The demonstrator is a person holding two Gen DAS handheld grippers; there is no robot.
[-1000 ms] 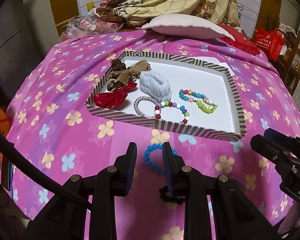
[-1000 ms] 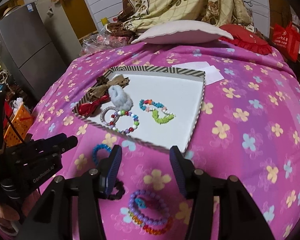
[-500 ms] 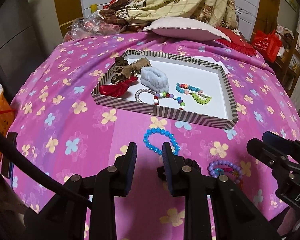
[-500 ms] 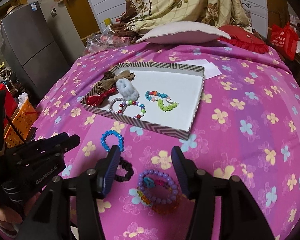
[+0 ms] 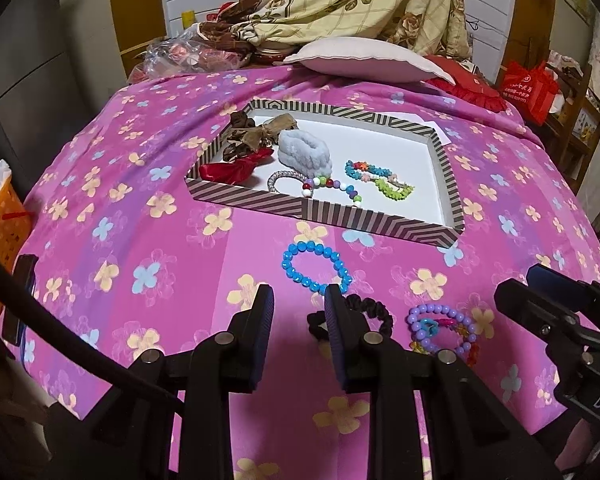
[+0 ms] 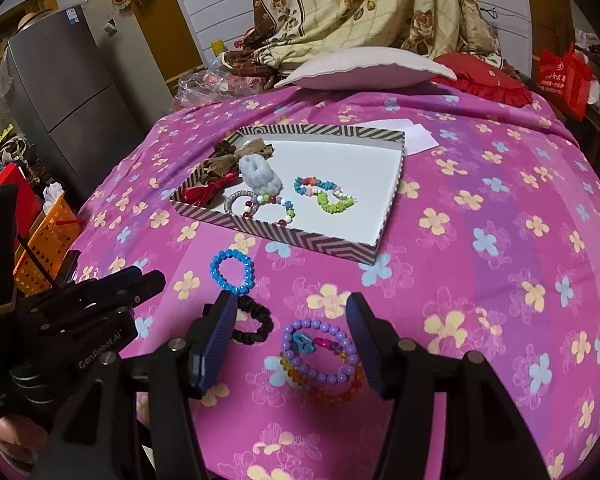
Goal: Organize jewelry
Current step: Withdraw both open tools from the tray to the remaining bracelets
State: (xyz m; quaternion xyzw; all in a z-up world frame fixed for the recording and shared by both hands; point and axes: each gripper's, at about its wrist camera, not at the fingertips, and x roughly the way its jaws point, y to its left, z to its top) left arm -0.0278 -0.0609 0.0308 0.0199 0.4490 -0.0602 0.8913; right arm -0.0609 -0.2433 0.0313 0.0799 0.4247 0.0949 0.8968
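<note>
A striped tray point(image 5: 364, 222) point(image 6: 312, 242) lies on the pink flowered bedspread and holds hair bows, a grey fluffy scrunchie point(image 5: 306, 154), and beaded bracelets. In front of it lie a blue bead bracelet point(image 5: 316, 266) point(image 6: 232, 270), a black scrunchie point(image 5: 364, 314) point(image 6: 254, 320) and a purple bead bracelet stacked on an orange one point(image 5: 444, 330) point(image 6: 320, 354). My left gripper point(image 5: 298, 300) is open and empty, just short of the blue bracelet. My right gripper point(image 6: 290, 312) is open and empty, jaws either side of the purple bracelet, above it.
A white pillow point(image 5: 360, 62) and a heaped floral blanket point(image 5: 340, 0) lie at the bed's far end. A white paper point(image 6: 410, 136) lies behind the tray. An orange basket point(image 6: 46, 236) and a grey fridge point(image 6: 72, 96) stand left of the bed.
Both grippers have drawn back from the tray toward the near edge of the bed, bringing the loose bracelets and black scrunchie into fuller view. Both stay open.
</note>
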